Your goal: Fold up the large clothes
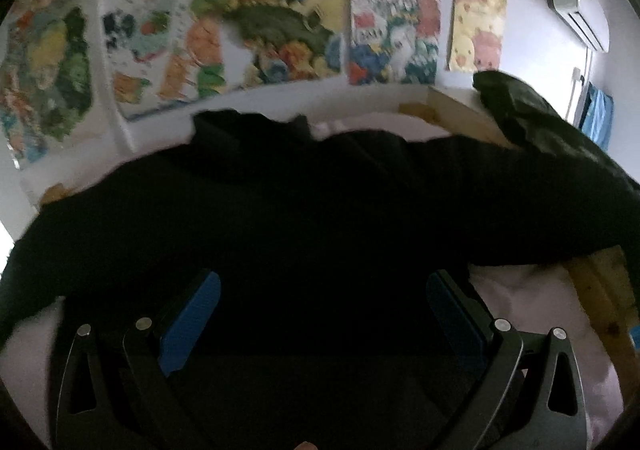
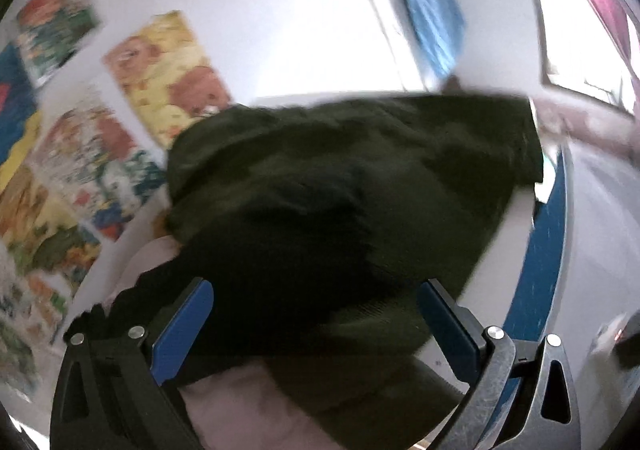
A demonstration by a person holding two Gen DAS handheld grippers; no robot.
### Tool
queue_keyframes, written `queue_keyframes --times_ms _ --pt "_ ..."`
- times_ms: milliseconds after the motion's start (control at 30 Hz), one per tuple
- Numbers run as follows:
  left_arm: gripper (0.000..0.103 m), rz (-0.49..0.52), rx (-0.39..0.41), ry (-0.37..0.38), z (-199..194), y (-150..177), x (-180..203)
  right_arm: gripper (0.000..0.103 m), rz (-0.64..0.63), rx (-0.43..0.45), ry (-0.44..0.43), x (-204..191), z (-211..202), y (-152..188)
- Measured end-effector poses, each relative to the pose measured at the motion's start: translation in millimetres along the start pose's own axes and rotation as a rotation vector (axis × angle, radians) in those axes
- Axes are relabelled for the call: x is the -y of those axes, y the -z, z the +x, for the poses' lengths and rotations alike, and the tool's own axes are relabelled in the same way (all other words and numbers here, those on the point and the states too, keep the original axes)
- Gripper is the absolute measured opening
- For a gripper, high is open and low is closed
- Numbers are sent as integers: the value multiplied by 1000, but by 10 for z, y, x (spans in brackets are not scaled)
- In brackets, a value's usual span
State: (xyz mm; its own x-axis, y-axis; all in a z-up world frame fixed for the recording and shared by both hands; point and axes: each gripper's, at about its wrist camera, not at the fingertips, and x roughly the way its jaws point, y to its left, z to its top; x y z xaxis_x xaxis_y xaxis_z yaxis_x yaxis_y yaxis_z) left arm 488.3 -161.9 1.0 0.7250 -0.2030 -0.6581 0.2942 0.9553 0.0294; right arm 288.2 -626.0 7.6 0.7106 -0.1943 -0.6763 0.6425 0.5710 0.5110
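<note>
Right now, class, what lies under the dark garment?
Pale pink bedding shows beneath the dark garment, beside a wooden bed rail. Whatever lies under its middle is covered.

On my left feed I see a white wall [image 1: 280,106] covered with a row of colourful cartoon posters [image 1: 276,10], and further right a yellow poster with pink figures [image 1: 478,20]. An air conditioner [image 1: 572,2] sits high on the wall at the right, a cable hanging below it. A blue cloth [image 1: 600,120] hangs near the corner. A light wooden bed frame [image 1: 600,298] edges a pale pink sheet [image 1: 520,302].

My right feed is blurred: I make out the yellow poster [image 2: 168,74], the blue cloth [image 2: 434,22], a window [image 2: 592,18] at right, and a blue band [image 2: 548,250] whose nature I cannot tell.
</note>
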Motion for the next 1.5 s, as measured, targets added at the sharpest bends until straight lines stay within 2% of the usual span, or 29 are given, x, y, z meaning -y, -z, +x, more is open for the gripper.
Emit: queue_keyframes --times_ms 100,133,200,267,333,400,500,567,667,767,933,1033,1100,1167,1233,1300,1367,1400,1467,1500 --pt "101 -16 -24 16 262 22 43 103 92 -13 -86 117 101 -17" --pt "101 -27 -36 18 360 12 47 103 98 -9 -105 107 117 -26" --pt "101 -48 -51 17 525 -37 57 97 72 2 -104 54 148 -28" --pt "101 -101 -86 32 711 -72 18 66 51 -3 -96 -46 199 8" --pt "101 -154 -115 56 833 -103 -1 52 58 -34 -100 -79 300 33" --pt "101 -196 -126 69 947 -147 -20 46 67 -31 -104 -76 343 63" --pt "101 -184 -119 58 1081 -200 30 33 58 11 -103 -99 345 61" --pt "101 -163 -138 33 1216 -191 76 20 41 43 -120 -151 318 44" --pt "101 -160 -184 17 1477 -125 129 12 -12 94 -144 -337 261 33" --pt "101 -160 -261 -2 1799 25 137 10 -79 155 -207 -608 119 19" --pt "102 -129 -253 -11 1980 192 118 10 -267 224 -379 -1376 -170 123" --pt "101 -172 -262 18 1890 140 -39 10 -409 228 -495 -1896 -322 300" --pt "101 -223 -237 46 1709 73 -249 10 -493 229 -571 -2218 -404 465" --pt "101 -252 -189 73 1452 6 -548 10 -571 221 -645 -2547 -465 674" --pt "101 -260 -114 55 1119 -23 -940 10 -630 210 -691 -2796 -489 865" --pt "101 -271 -64 23 846 -6 -1262 10 -673 197 -704 -3064 -473 1069" --pt "101 -322 -17 0 520 72 -1741 10 -702 173 -713 -3305 -412 1282" --pt "101 -342 -3 -6 434 104 -1809 10 -721 156 -719 -3451 -369 1420" --pt "101 -433 41 -19 177 243 -2252 10 -777 123 -713 -3742 -225 1698" --pt "101 -463 49 -13 86 264 -2327 10 -805 110 -709 -3813 -168 1832"
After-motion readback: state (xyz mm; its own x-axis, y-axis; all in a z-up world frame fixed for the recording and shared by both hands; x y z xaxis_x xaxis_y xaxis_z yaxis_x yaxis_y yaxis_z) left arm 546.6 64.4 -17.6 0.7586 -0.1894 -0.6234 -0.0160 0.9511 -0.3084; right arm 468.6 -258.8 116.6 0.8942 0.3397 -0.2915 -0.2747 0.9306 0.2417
